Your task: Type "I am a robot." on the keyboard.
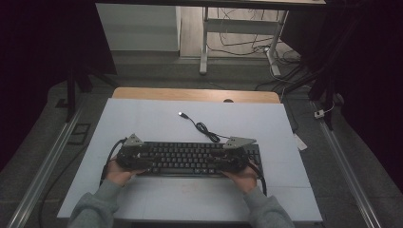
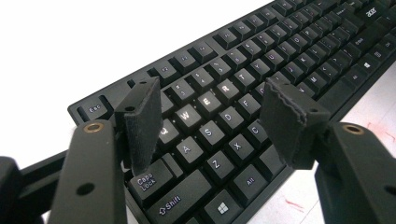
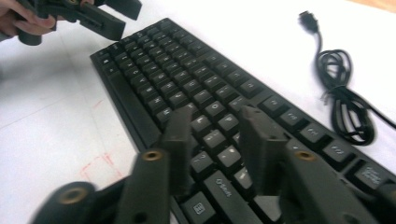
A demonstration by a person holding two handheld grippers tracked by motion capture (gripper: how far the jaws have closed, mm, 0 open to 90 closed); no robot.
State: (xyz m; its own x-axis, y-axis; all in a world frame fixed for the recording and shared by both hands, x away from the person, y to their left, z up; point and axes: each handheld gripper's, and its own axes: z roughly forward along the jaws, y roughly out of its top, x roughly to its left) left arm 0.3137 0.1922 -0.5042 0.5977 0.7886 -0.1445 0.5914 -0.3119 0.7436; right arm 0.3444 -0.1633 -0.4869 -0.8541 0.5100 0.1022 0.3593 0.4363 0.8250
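Keyboard (image 1: pixel 190 159) lies near table's (image 1: pixel 142 118) near edge; left gripper (image 2: pixel 212 126) and right gripper (image 3: pixel 215 140) hover agape over its ends; bare surface beyond.

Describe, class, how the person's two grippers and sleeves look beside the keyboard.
Both the left gripper and the right gripper are black, each with two flat padded jaws, brass-coloured rivets, a grey three-cornered plate on top and a trailing black cable. The sleeves are grey.

I work in what looks like a lab or recording room: dark curtains hang at both sides, my table (image 1: pixel 142 123) wears a plain white sheet, and loose cables (image 1: pixel 247 45) sprawl under a bare desk frame (image 1: pixel 205 42) behind.
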